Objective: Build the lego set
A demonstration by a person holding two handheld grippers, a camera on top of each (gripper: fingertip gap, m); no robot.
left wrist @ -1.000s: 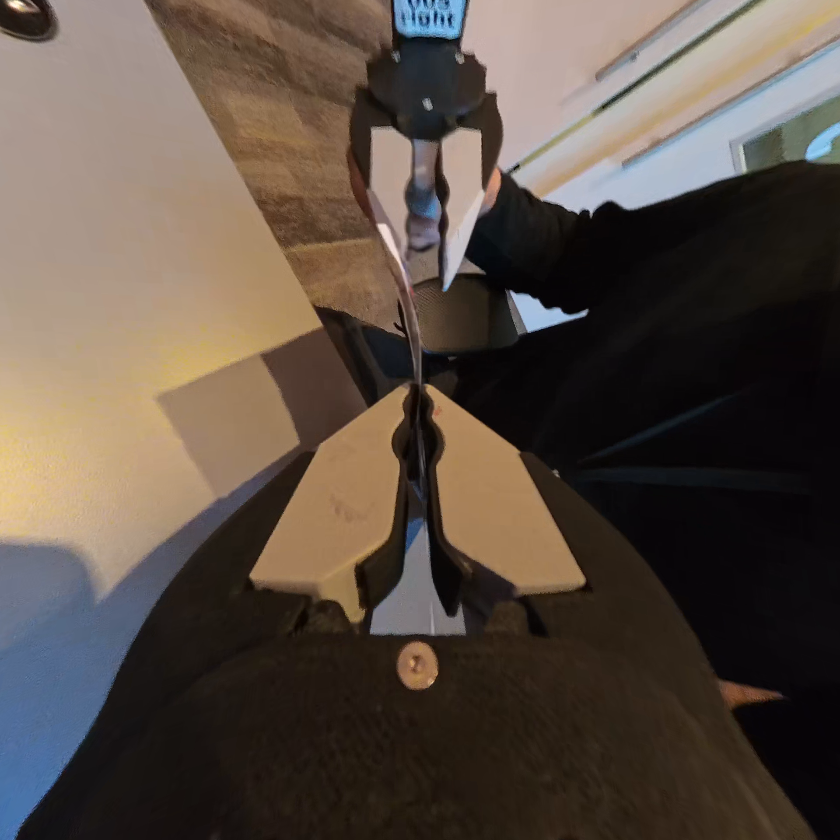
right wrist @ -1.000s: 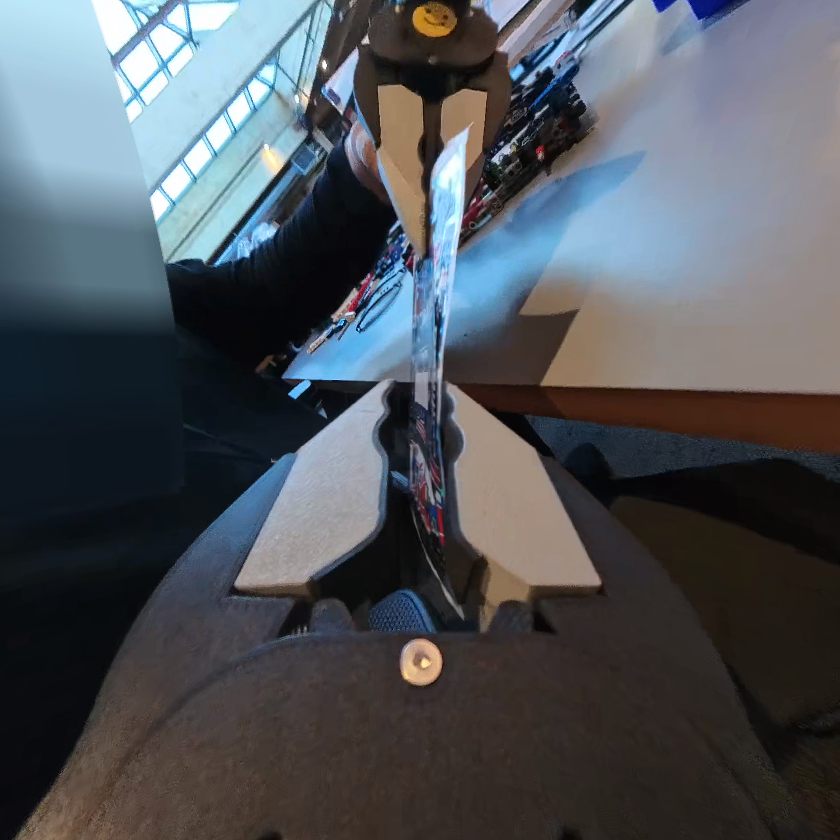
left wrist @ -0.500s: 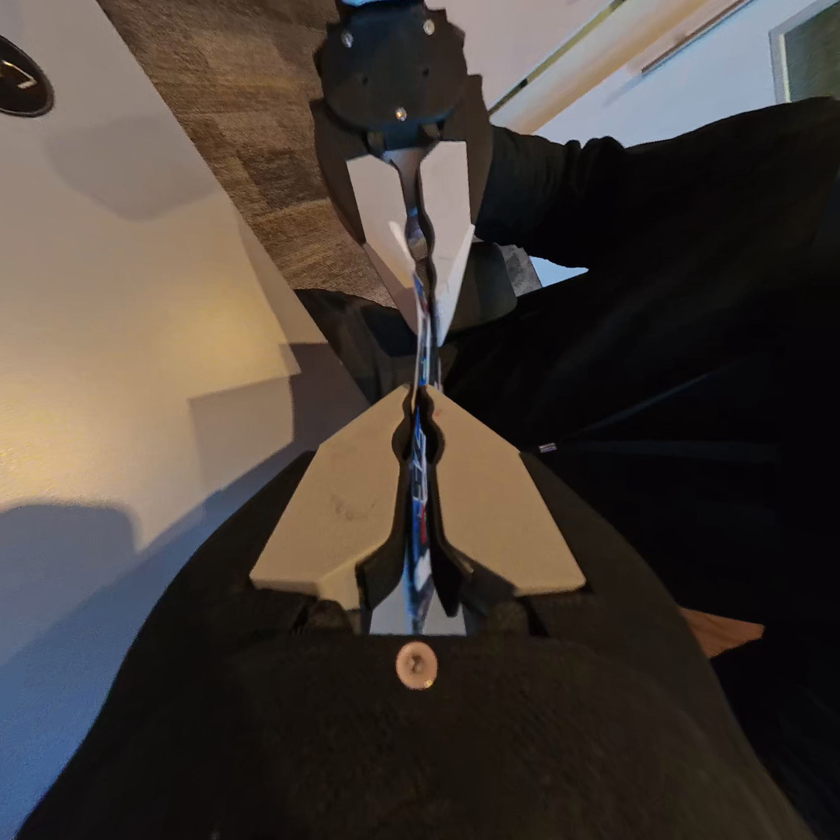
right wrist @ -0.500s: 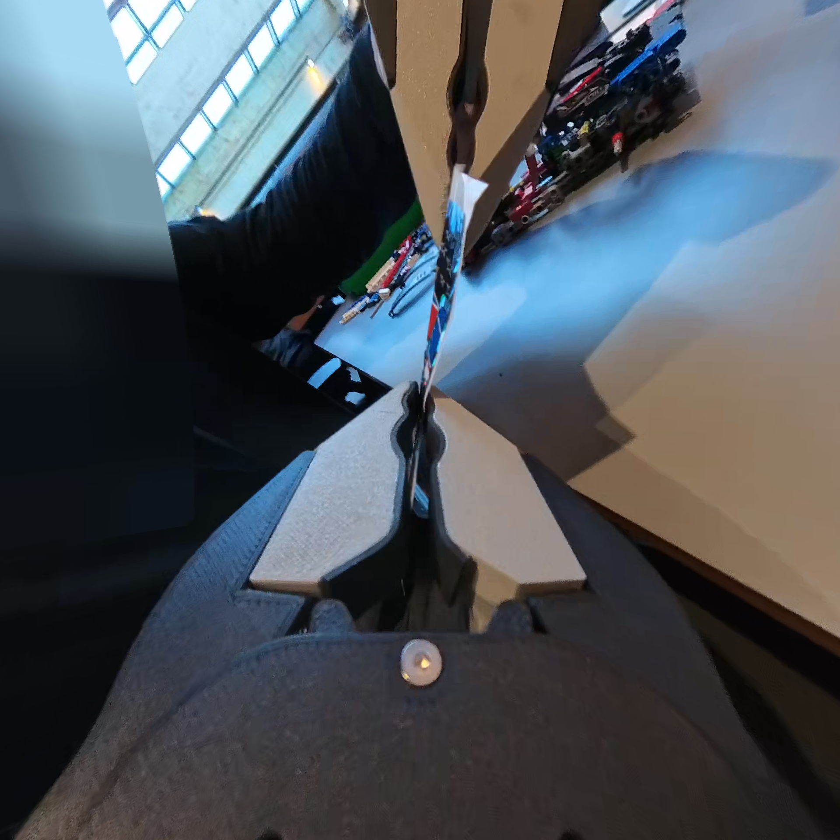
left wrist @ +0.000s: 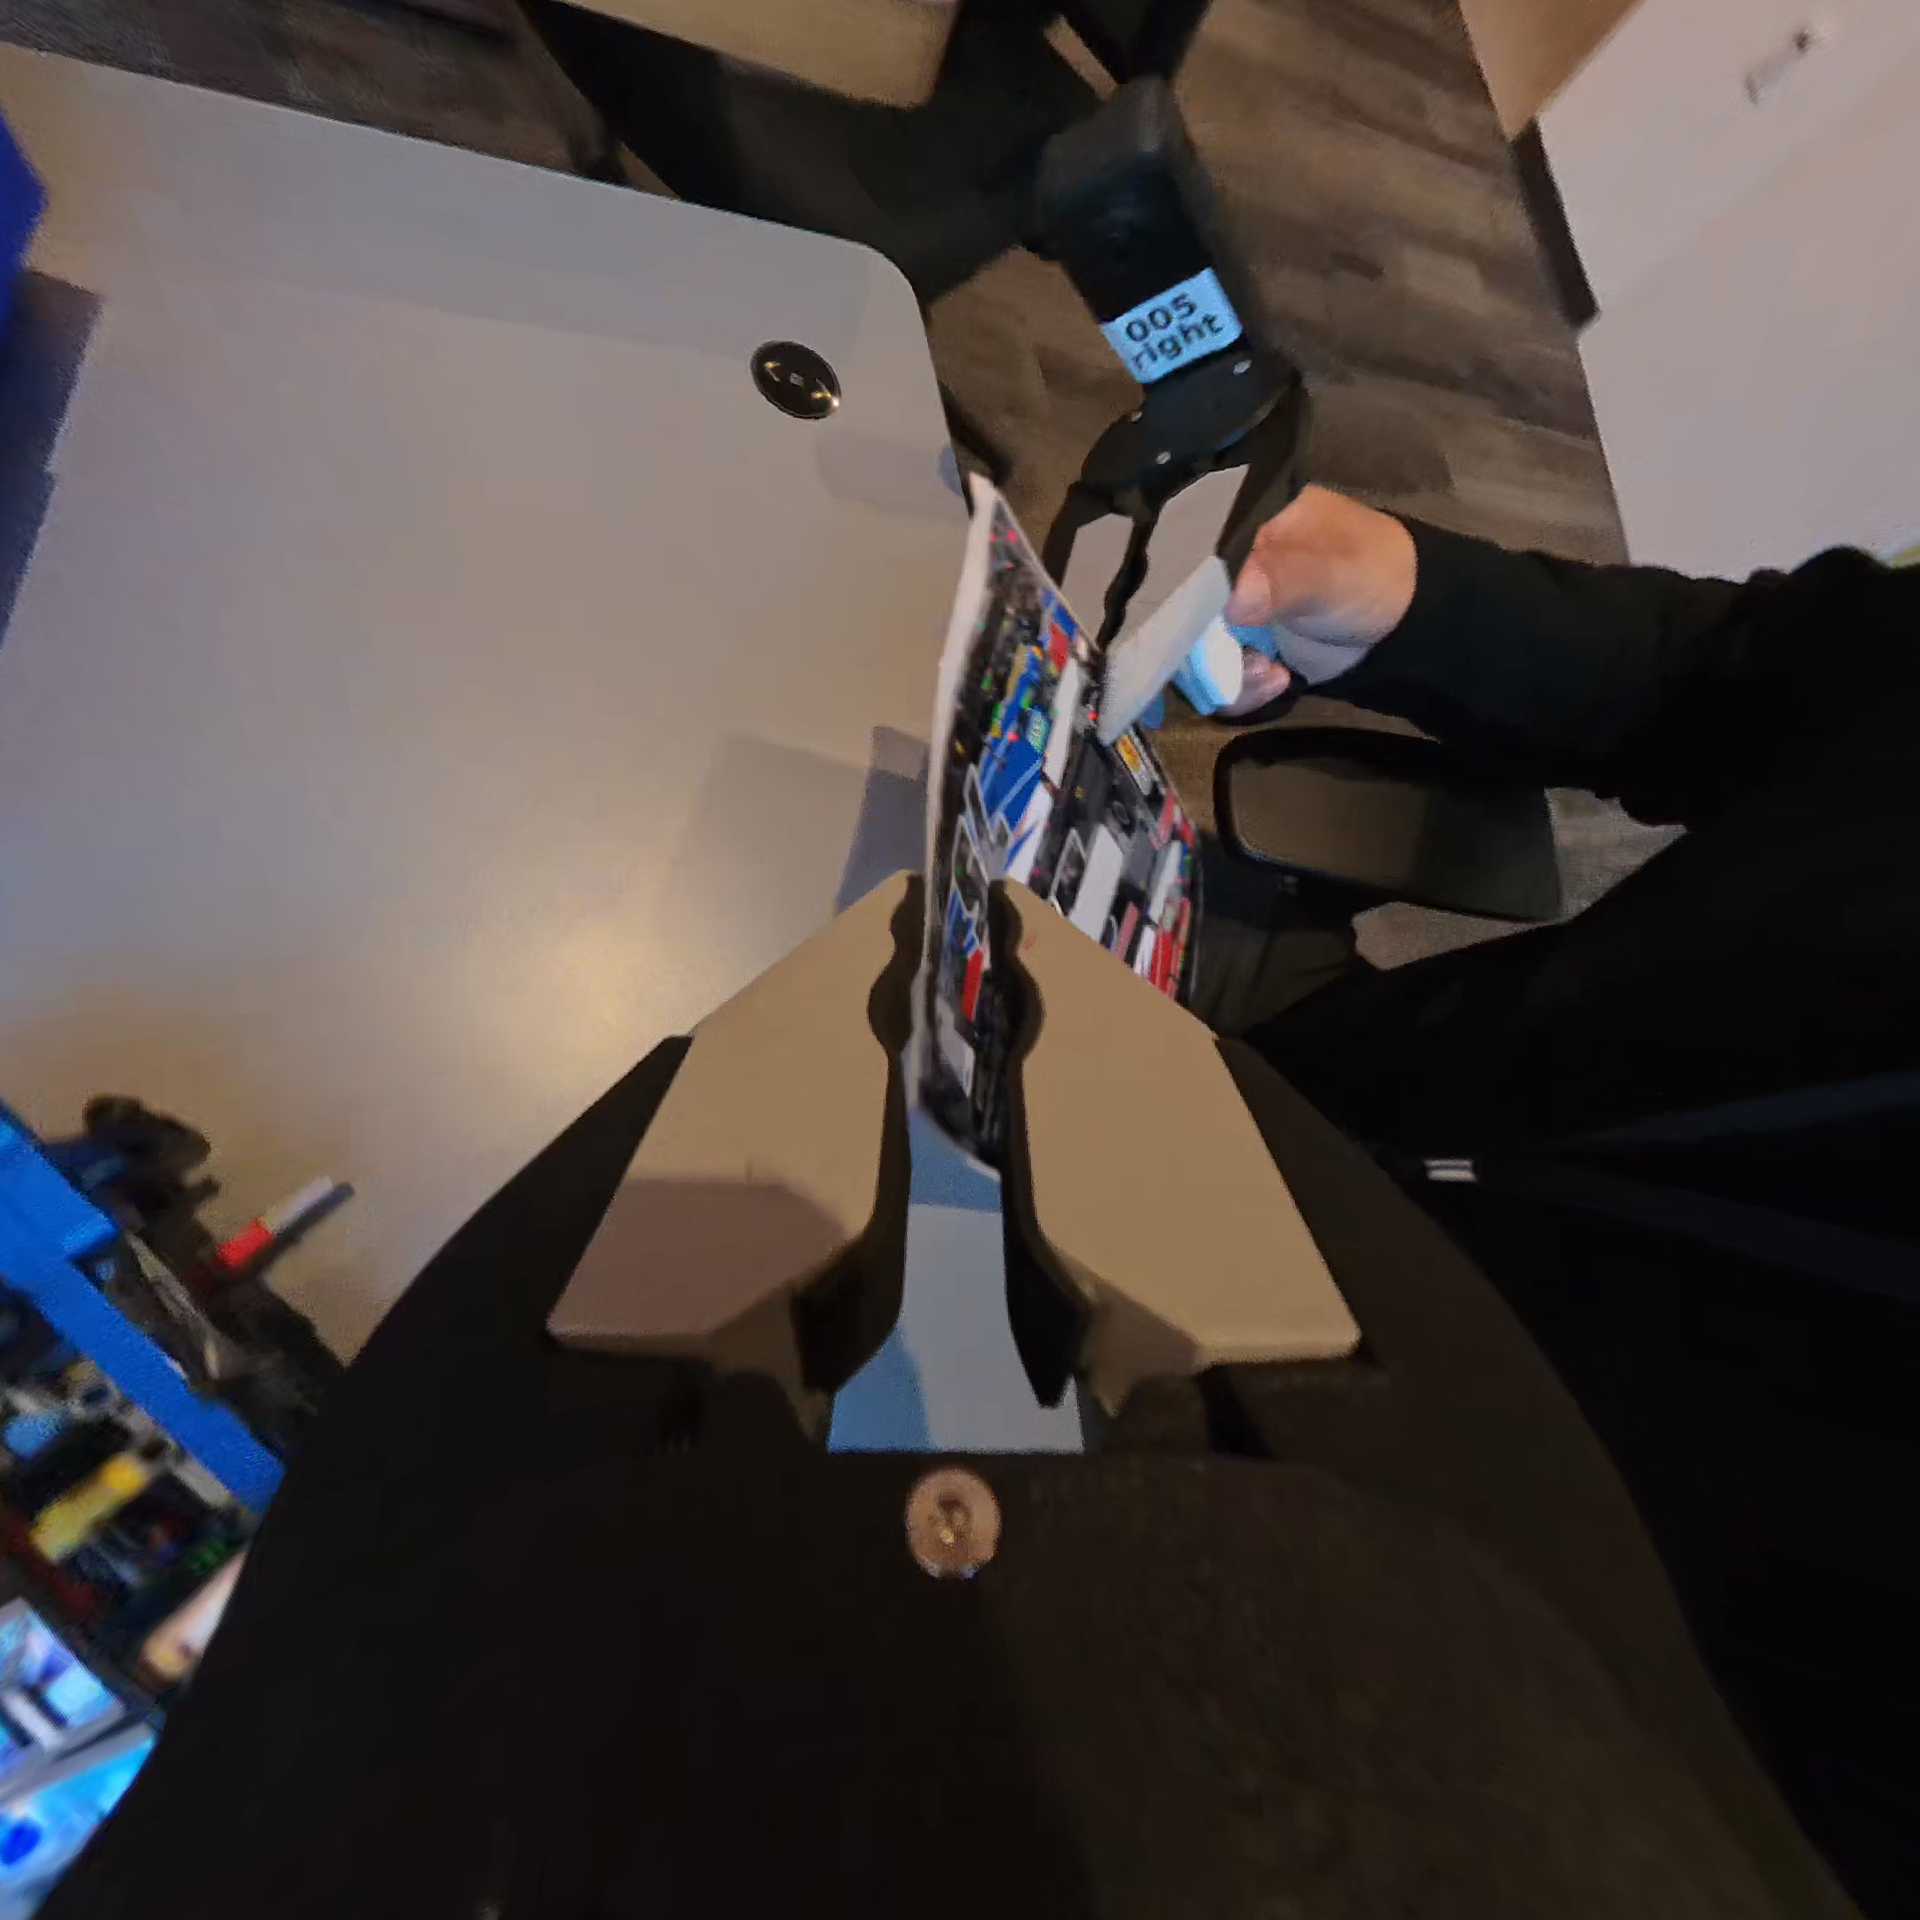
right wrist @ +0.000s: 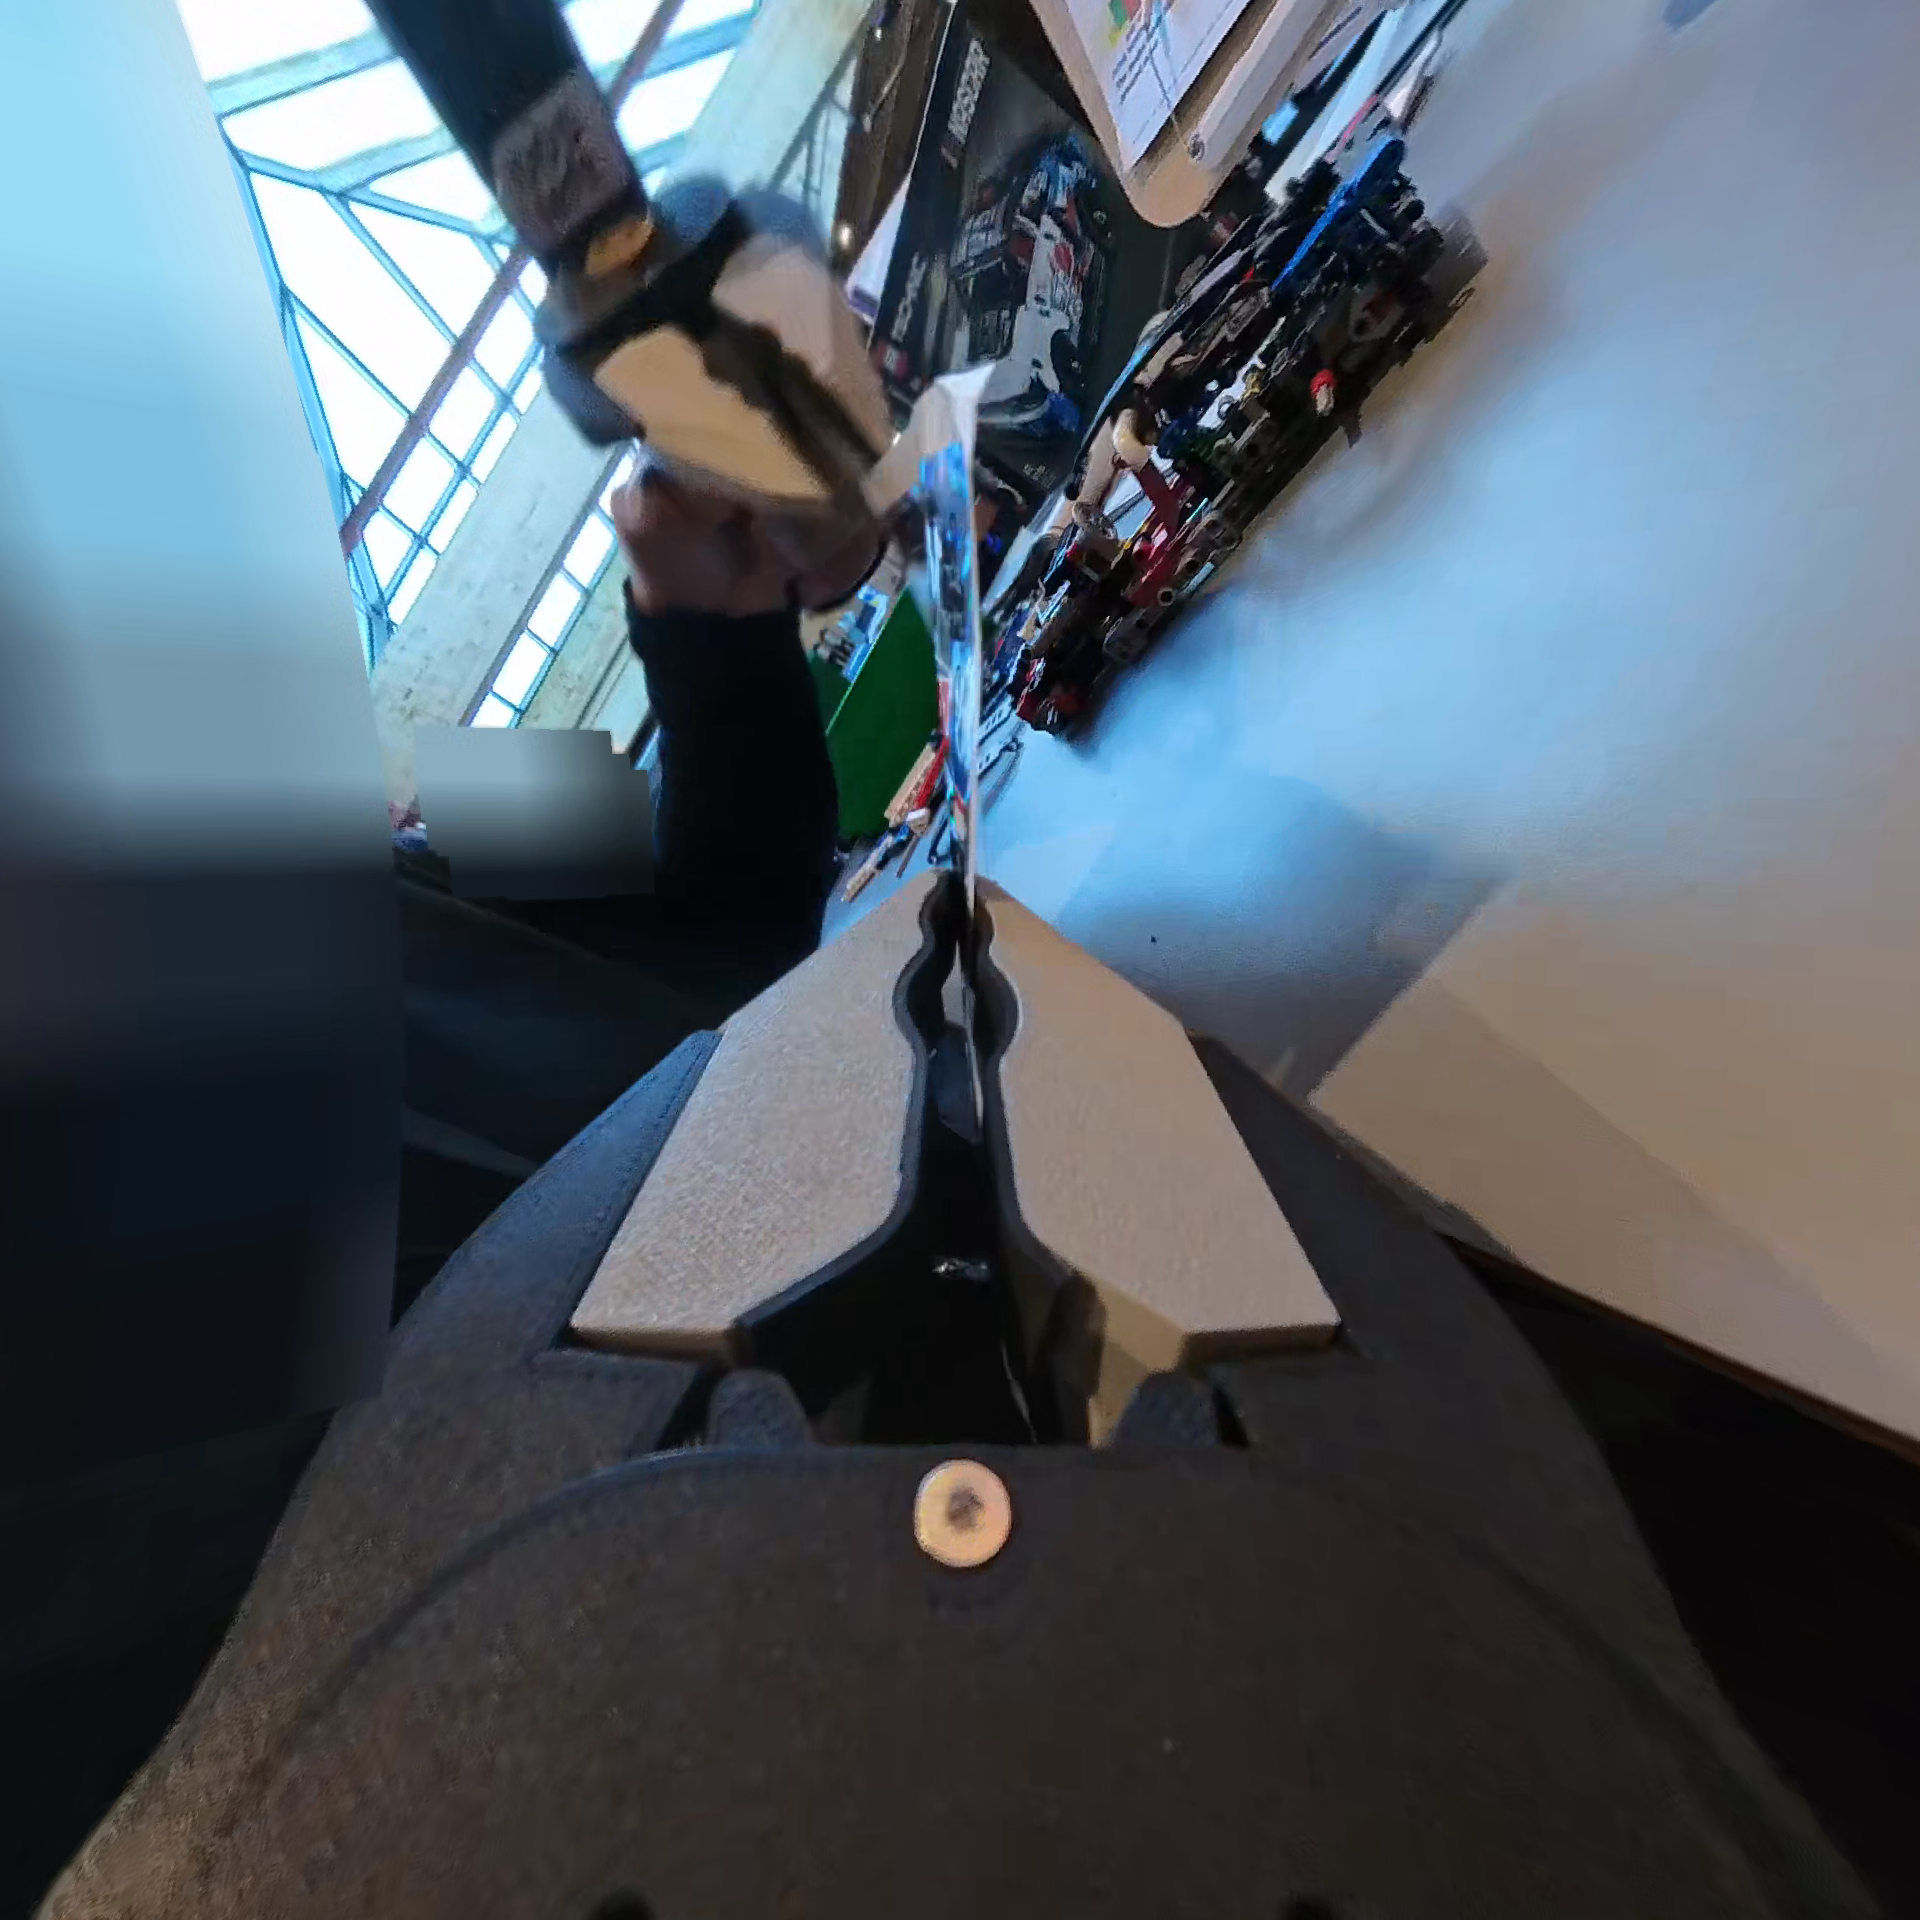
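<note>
A printed sticker sheet [left wrist: 1049, 790] with blue, red, black and white patches hangs in the air off the table's edge, held between both grippers. My left gripper [left wrist: 956, 904] is shut on its near end. My right gripper [right wrist: 964, 894] is shut on the other end, where the sheet [right wrist: 951, 582] shows edge-on. The right gripper also shows in the left wrist view [left wrist: 1103, 707], gripping the sheet's far side. The left gripper shows blurred in the right wrist view [right wrist: 883, 468] at the sheet's top corner. A partly built black, blue and red lego car [right wrist: 1247, 416] lies on the white table [right wrist: 1558, 644].
The table [left wrist: 416, 623] has a round black grommet [left wrist: 796, 379]. Loose lego parts and blue pieces [left wrist: 114, 1351] lie at its lower left. The set's box [right wrist: 997, 260], a green object [right wrist: 883, 707] and a black chair armrest [left wrist: 1382, 821] are nearby. There is about 11 cm between the tips of the two grippers.
Both views have swung round. The left view now looks down on the table and the sheet's printed face shows. The grippers have moved apart, still holding the sheet.
</note>
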